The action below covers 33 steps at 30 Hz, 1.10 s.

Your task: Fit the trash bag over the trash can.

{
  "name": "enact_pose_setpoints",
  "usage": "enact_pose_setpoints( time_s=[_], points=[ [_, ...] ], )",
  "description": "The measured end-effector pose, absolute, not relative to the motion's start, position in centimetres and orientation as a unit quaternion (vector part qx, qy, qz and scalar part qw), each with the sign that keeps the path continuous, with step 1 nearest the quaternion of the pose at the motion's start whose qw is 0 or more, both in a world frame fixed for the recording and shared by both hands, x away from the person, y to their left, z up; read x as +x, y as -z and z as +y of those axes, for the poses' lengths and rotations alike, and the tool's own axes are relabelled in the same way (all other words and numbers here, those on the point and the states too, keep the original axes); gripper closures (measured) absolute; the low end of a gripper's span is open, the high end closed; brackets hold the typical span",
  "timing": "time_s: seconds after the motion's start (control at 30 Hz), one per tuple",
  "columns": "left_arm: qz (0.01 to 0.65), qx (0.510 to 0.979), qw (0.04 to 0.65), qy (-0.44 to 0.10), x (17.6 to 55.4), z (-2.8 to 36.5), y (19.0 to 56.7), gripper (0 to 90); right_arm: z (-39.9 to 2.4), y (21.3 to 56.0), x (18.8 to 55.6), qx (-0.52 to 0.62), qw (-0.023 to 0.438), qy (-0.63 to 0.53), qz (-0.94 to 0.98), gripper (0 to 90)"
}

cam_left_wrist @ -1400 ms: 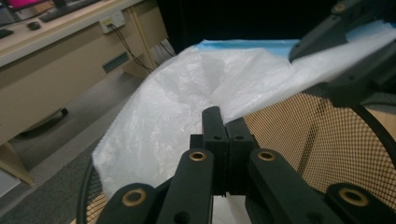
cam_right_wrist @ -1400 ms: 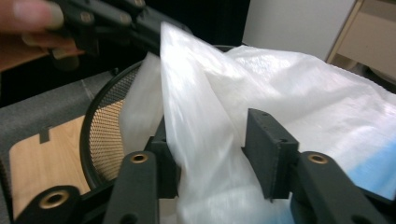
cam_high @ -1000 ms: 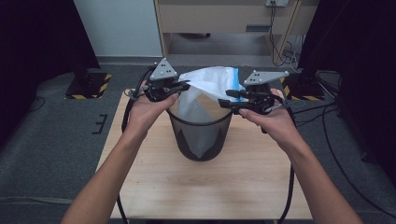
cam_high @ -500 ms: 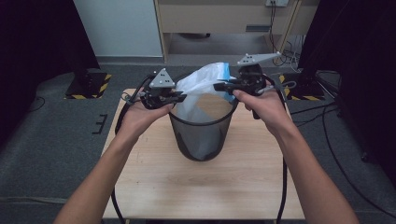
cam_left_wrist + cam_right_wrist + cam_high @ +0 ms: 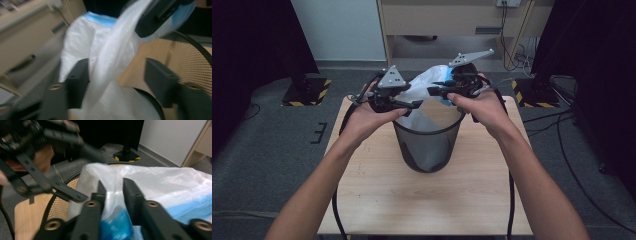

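Both grippers have come in toward each other since the earlier frame, and they now meet over the far rim of the bin (image 5: 428,136), where the bag (image 5: 426,86) stands bunched up above it. The left gripper (image 5: 412,105) has just been opening: its jaws stand apart, a loose fold of bag hanging between them and lying against one jaw, with nothing pressed. The right gripper (image 5: 114,185) has its jaws close together on a gathered pleat of film, blue lining showing through below, so it is pinching the bag; its jaws have just eased a little wider.

What the next move turns on, as I judge it: the free bag edge lies right in front of the left gripper, rising steeply from the bin's mouth toward the right gripper, so its long axis runs up and away across the left jaws. The left hand is the nearer to that loose fold and to the near-left rim.

The bin sits mid-table (image 5: 377,190), upright, mesh wall dark. The right gripper itself crowds the space just above the fold, and the rim lies just beneath the left jaws; either could snag.
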State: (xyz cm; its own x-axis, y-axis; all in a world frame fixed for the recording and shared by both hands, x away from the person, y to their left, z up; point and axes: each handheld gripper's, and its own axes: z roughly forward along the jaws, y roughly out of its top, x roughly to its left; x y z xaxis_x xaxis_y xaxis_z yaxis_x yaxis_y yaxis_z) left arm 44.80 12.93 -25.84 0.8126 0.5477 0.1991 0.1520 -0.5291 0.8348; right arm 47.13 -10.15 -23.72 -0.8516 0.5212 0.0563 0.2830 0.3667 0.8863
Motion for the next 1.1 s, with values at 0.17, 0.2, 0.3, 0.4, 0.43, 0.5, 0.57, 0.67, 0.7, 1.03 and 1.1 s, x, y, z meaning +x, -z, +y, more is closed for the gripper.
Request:
enact_pose_setpoints(
  time_s=[0.17,0.2,0.3,0.4,0.43,0.5,0.57,0.67,0.7,1.03,1.1],
  points=[
    [0.215,0.847,0.426,-0.234,45.3,12.4,26.0,73.7,-10.3,23.7,46.4,0.251,0.135,-0.51,0.811,59.8],
    [0.224,0.848,0.422,-0.23,45.5,12.5,25.9,77.8,-10.4,23.7,46.3,0.251,0.139,-0.508,0.812,56.8],
    [0.232,0.846,0.424,-0.225,45.8,12.9,25.8,87.4,-11.2,24.0,45.8,0.259,0.14,-0.507,0.81,47.1],
    [0.248,0.837,0.432,-0.226,46.0,13.4,25.7,88.5,-12.0,24.3,45.3,0.253,0.143,-0.507,0.811,43.3],
    [0.249,0.836,0.433,-0.227,46.0,13.5,25.7,88.6,-12.3,24.4,45.2,0.253,0.144,-0.508,0.811,42.7],
    [0.25,0.834,0.439,-0.223,46.0,13.7,25.6,88.7,-12.8,24.7,45.2,0.255,0.145,-0.511,0.808,42.1],
    [0.25,0.832,0.443,-0.221,45.8,13.8,25.6,88.7,-13.1,25.0,45.3,0.259,0.143,-0.514,0.805,42.9],
    [0.252,0.829,0.446,-0.224,45.5,13.9,25.4,88.5,-13.1,25.4,45.3,0.258,0.139,-0.516,0.805,42.9],
    [0.252,0.829,0.446,-0.224,45.5,13.9,25.4,88.5,-13.1,25.4,45.2,0.254,0.142,-0.514,0.807,45.4],
    [0.209,0.857,0.416,-0.22,44.3,13.7,26.4,79.1,-12.7,25.0,45.4,0.241,0.153,-0.519,0.806,75.2],
    [0.2,0.862,0.412,-0.218,43.9,13.8,26.5,68.2,-12.3,24.8,45.4,0.243,0.151,-0.517,0.806,74.0]
  ],
)
